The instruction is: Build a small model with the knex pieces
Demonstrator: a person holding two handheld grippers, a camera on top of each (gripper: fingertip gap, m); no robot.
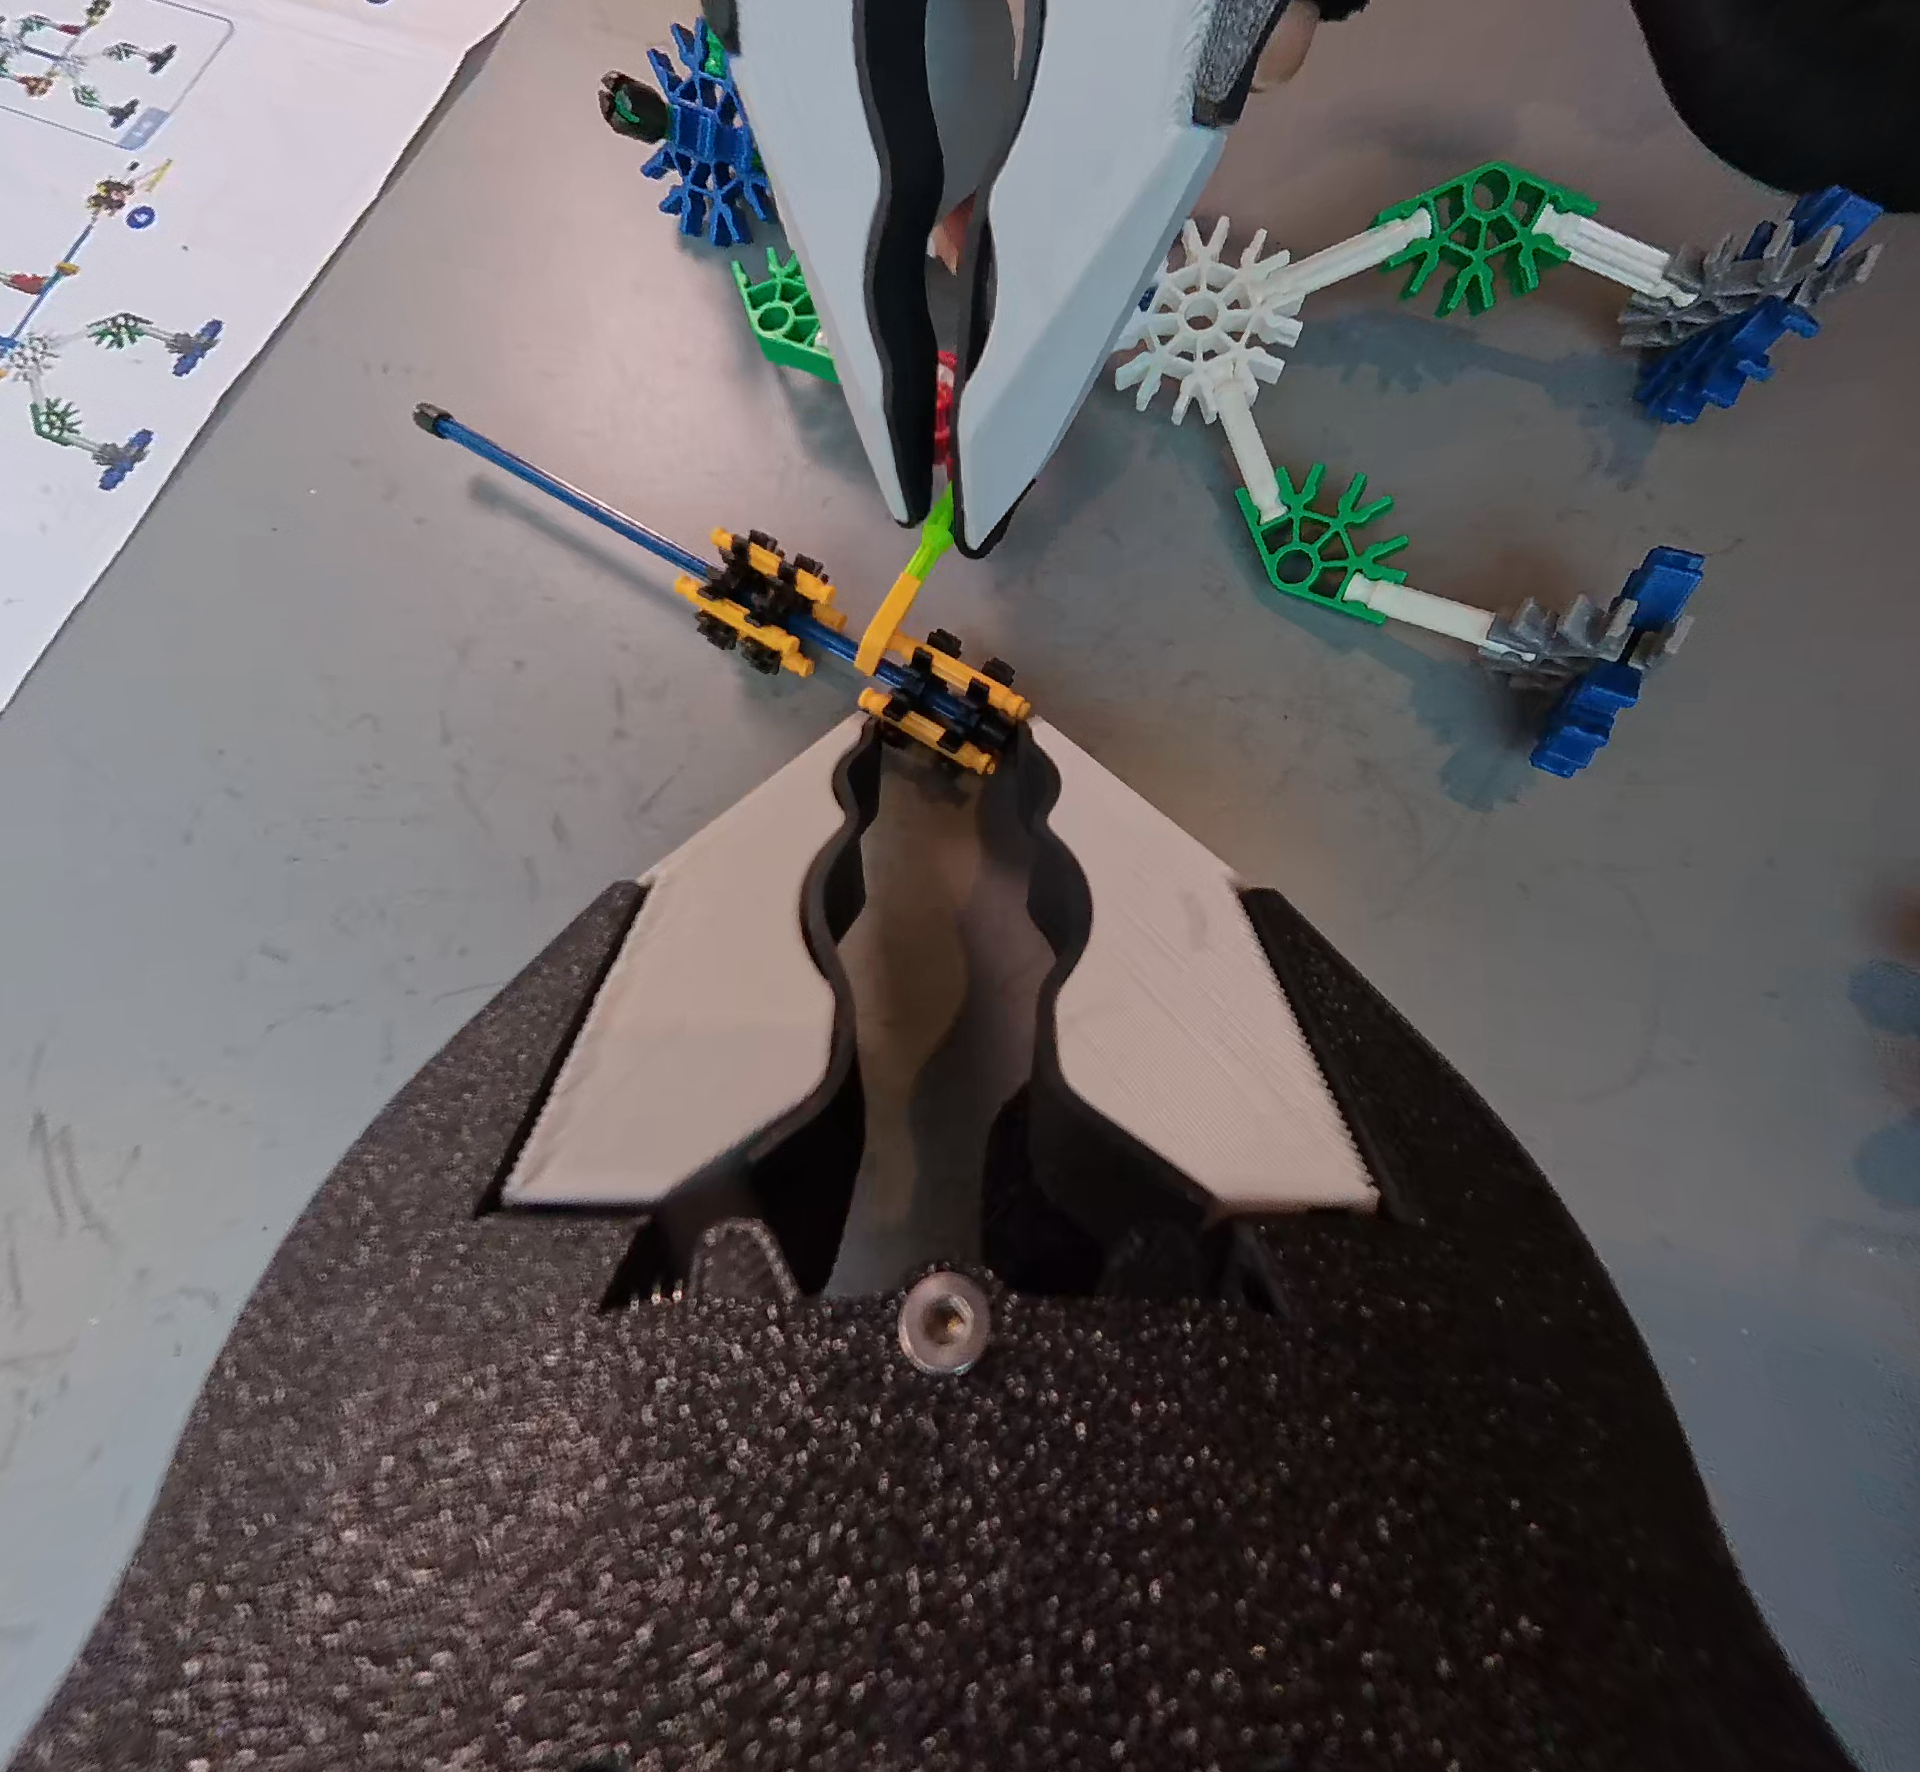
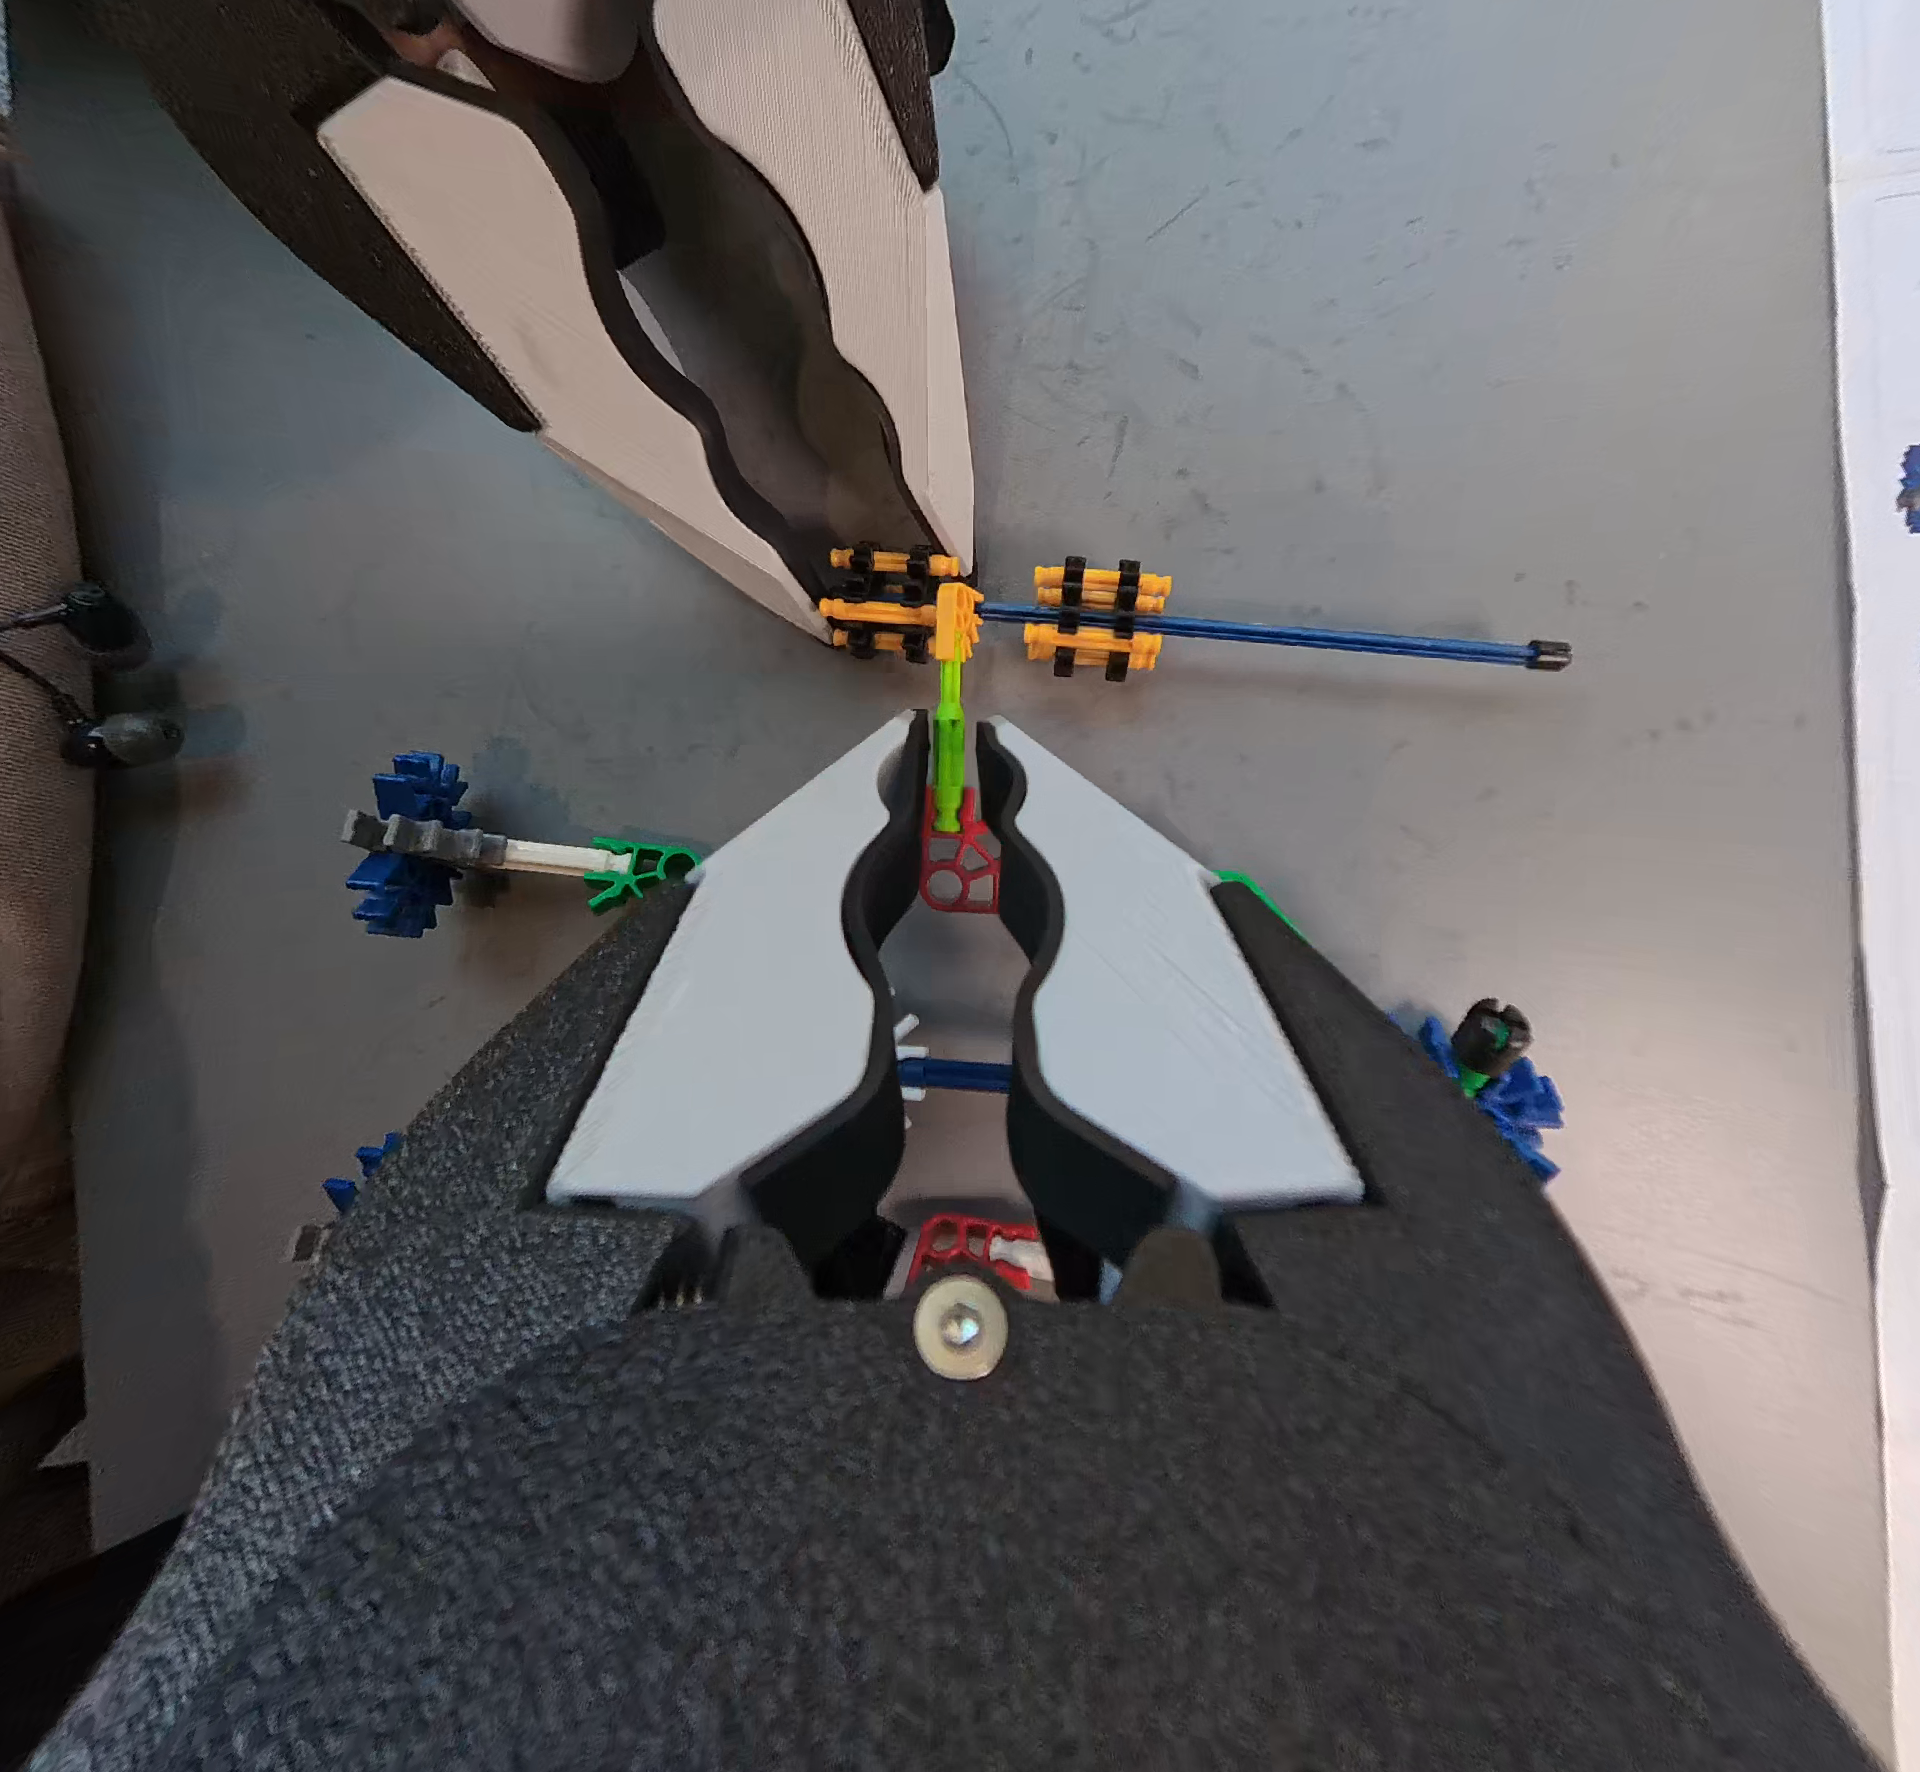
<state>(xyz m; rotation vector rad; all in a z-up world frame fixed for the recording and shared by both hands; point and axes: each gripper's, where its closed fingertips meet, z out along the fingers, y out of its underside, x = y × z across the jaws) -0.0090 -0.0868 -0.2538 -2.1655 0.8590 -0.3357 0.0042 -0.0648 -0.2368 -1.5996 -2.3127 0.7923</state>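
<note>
- Left gripper (image 1: 943,735): tips closed on a yellow-and-black cluster (image 1: 943,706) threaded on a thin blue rod (image 1: 582,494).
- Second cluster (image 1: 756,613) sits farther along the rod.
- Right gripper (image 1: 937,529) comes in from above, pinching a light green rod (image 1: 931,542) joined to a yellow connector (image 1: 889,621) on the blue rod.
- Grey table (image 1: 312,891): white, green, grey and blue branched assembly (image 1: 1351,434) at right; instruction sheet (image 1: 208,112) upper left.
</note>
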